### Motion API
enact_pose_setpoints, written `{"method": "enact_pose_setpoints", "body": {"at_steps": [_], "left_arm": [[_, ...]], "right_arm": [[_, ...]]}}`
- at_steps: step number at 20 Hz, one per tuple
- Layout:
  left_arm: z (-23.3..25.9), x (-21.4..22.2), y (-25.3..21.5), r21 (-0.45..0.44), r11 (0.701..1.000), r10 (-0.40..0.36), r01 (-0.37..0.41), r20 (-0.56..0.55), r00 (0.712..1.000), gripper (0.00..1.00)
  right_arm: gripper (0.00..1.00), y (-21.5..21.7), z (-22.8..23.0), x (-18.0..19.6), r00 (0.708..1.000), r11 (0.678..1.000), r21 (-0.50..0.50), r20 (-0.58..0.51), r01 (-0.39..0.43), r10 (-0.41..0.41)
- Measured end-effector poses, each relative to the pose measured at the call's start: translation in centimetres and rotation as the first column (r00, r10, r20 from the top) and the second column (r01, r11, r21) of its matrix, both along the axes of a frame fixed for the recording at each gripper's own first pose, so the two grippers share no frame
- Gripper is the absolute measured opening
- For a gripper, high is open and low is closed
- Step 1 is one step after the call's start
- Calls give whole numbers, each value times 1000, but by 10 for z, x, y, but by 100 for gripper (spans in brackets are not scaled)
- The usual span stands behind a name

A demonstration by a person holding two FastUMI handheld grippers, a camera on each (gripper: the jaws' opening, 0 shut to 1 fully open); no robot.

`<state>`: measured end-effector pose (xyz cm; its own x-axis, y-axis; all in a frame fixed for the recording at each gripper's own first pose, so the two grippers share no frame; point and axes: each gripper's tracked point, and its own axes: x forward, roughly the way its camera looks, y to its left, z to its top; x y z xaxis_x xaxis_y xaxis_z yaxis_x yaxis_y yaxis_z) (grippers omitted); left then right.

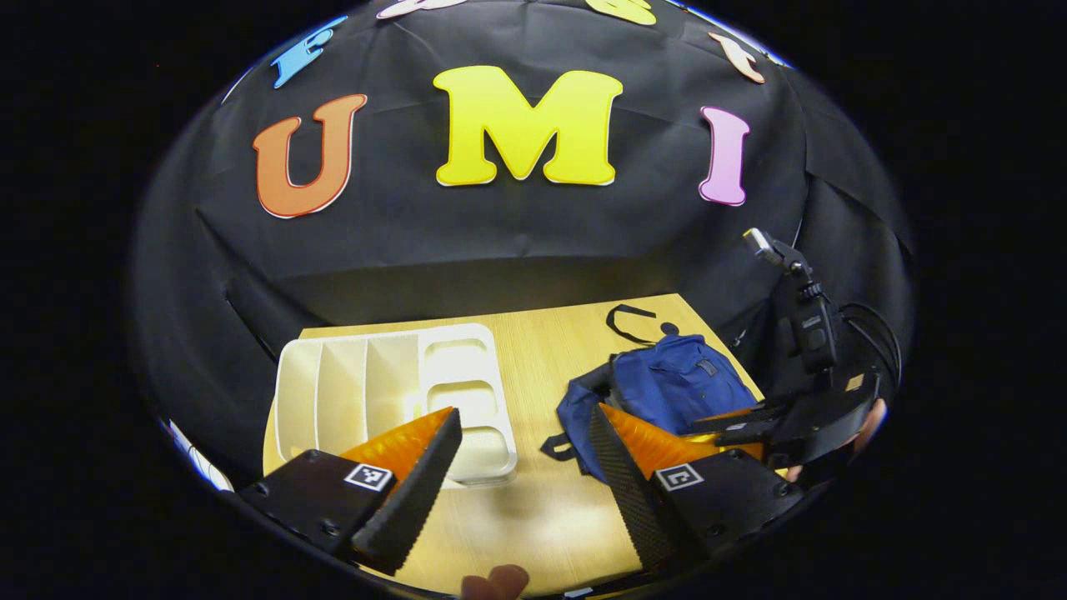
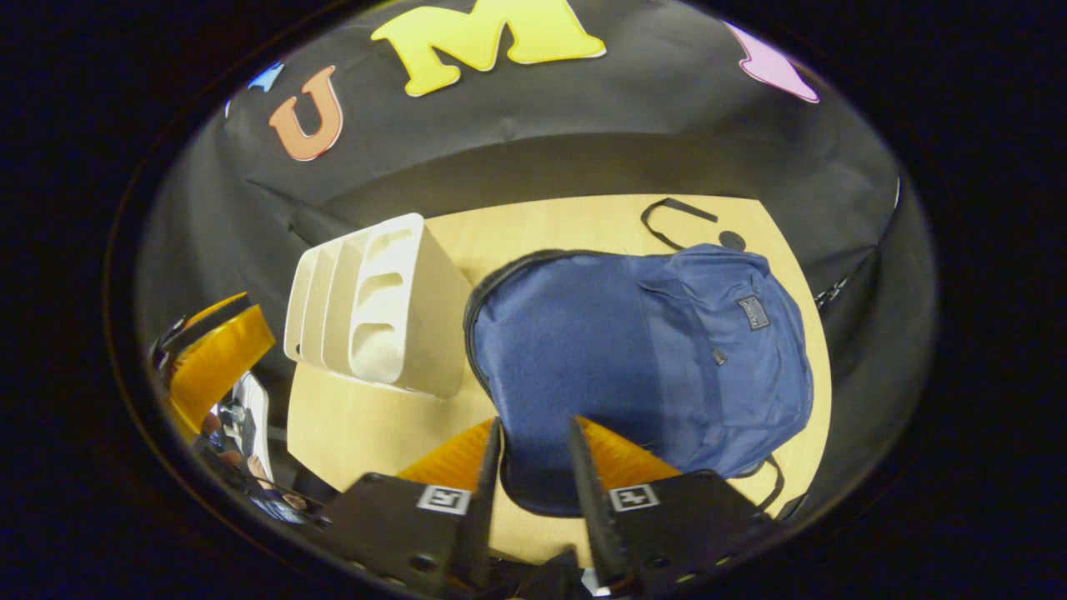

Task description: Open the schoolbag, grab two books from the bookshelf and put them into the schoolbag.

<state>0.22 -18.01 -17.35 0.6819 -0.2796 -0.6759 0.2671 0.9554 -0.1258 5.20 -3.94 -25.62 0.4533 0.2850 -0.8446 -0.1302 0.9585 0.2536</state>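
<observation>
Blue schoolbag (image 2: 642, 358) seemingly zipped beside white bookshelf (image 1: 392, 400); left gripper (image 1: 525, 467) agape, right gripper (image 2: 533, 467) narrowly parted.

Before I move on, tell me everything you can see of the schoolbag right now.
The schoolbag is a navy blue fabric backpack lying flat on the wooden table, beside the white bookshelf. A small label patch and a front pocket face up; a dark zipper line runs along its edge nearest the shelf, and black straps trail beyond its far end. The right tongs hover partly open at its near edge. Whether the zipper is open, I cannot tell.
</observation>
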Motion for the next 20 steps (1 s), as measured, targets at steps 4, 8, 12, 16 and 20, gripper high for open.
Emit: {"method": "enact_pose_setpoints", "body": {"at_steps": [4,8,12,16,20], "left_arm": [[38,-4,29,5,1000,30,-30,123,992,98],[98,-3,59,-47,996,81,-70,314,946,98],[148,-15,88,-32,996,86,-80,467,880,98],[177,-29,113,-84,988,151,-126,566,811,97],[198,-39,134,-111,982,190,-155,635,749,98]], "right_arm": [[96,15,36,4,988,999,18,149,35,-37],[97,30,107,7,916,996,40,393,76,-85],[96,43,199,-2,728,994,13,680,107,-87],[94,60,270,-26,509,987,29,854,157,-106],[96,69,313,-50,361,979,69,923,192,-136]]}}
